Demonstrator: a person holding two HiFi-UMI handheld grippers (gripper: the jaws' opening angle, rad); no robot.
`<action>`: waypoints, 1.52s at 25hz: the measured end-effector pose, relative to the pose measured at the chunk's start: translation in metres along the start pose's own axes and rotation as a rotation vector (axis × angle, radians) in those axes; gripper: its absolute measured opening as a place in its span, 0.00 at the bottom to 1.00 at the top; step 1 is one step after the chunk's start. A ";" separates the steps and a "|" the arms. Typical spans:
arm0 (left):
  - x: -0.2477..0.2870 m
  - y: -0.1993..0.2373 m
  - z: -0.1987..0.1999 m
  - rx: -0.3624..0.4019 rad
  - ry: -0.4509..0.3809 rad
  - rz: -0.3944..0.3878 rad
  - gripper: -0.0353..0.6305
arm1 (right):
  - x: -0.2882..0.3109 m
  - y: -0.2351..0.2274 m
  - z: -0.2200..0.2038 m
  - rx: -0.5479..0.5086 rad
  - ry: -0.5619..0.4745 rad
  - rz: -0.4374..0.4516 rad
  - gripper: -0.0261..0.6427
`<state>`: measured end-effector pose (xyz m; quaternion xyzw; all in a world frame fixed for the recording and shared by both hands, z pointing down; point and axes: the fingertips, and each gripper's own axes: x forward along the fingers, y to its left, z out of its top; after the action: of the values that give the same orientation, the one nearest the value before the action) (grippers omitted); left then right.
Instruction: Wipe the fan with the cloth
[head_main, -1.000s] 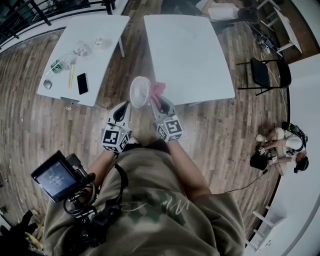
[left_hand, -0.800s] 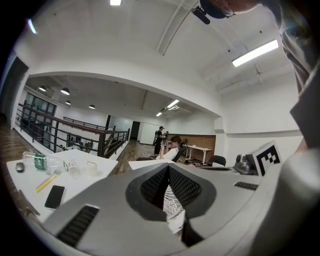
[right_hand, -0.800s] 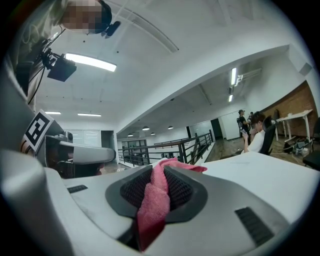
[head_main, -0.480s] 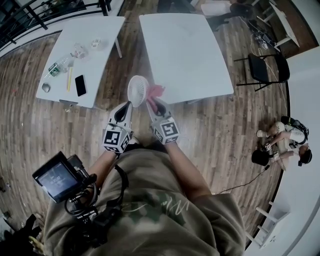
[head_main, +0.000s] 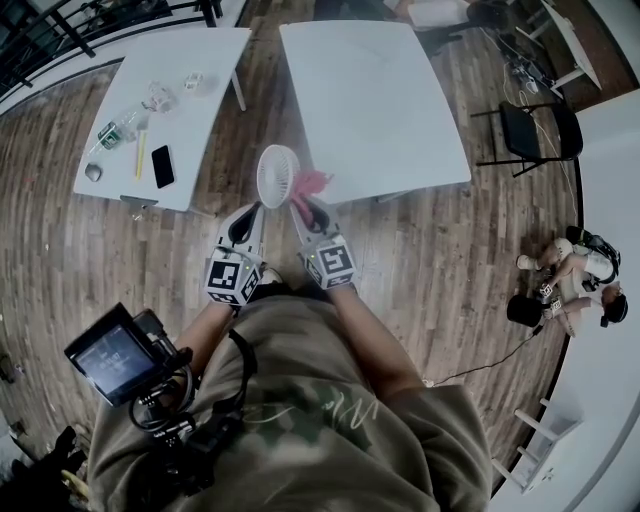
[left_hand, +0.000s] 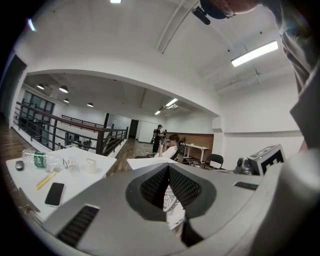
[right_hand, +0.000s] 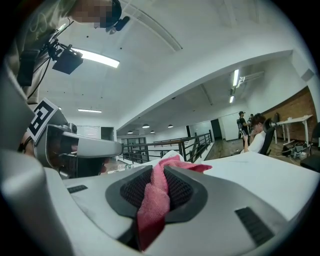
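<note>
A small white fan (head_main: 277, 176) hangs in the air over the wooden floor, in front of the near edge of a white table (head_main: 380, 100). My left gripper (head_main: 254, 207) is shut on its lower part, and the fan's white grille (left_hand: 172, 199) shows through the slit between the jaws in the left gripper view. Just right of the fan, my right gripper (head_main: 303, 207) is shut on a pink cloth (head_main: 312, 183). The cloth (right_hand: 155, 200) runs bunched between the black pads (right_hand: 182, 192), and its free end lies against the fan's right side.
A second white table (head_main: 190, 100) at the left holds a phone (head_main: 163, 166), a bottle (head_main: 115, 129) and small items. A black chair (head_main: 530, 140) stands at the right, with people (head_main: 565, 285) on the floor beyond. A camera rig (head_main: 115, 355) hangs at my lower left.
My right gripper with the cloth has shifted slightly left, closer to the fan. The left gripper and fan have stayed about where they were.
</note>
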<state>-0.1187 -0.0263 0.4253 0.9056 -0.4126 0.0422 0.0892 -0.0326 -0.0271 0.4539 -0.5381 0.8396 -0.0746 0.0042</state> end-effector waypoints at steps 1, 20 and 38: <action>-0.001 0.000 0.000 0.002 0.001 0.000 0.08 | -0.001 0.001 -0.002 0.001 0.002 -0.001 0.19; -0.014 0.005 -0.012 0.016 0.024 -0.004 0.08 | -0.007 0.025 -0.044 0.041 0.064 0.019 0.19; -0.021 0.008 -0.022 0.003 0.043 0.002 0.08 | -0.042 -0.001 -0.059 0.153 0.075 -0.073 0.19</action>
<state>-0.1386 -0.0112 0.4443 0.9041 -0.4115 0.0625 0.0969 -0.0197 0.0177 0.5097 -0.5635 0.8107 -0.1585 0.0112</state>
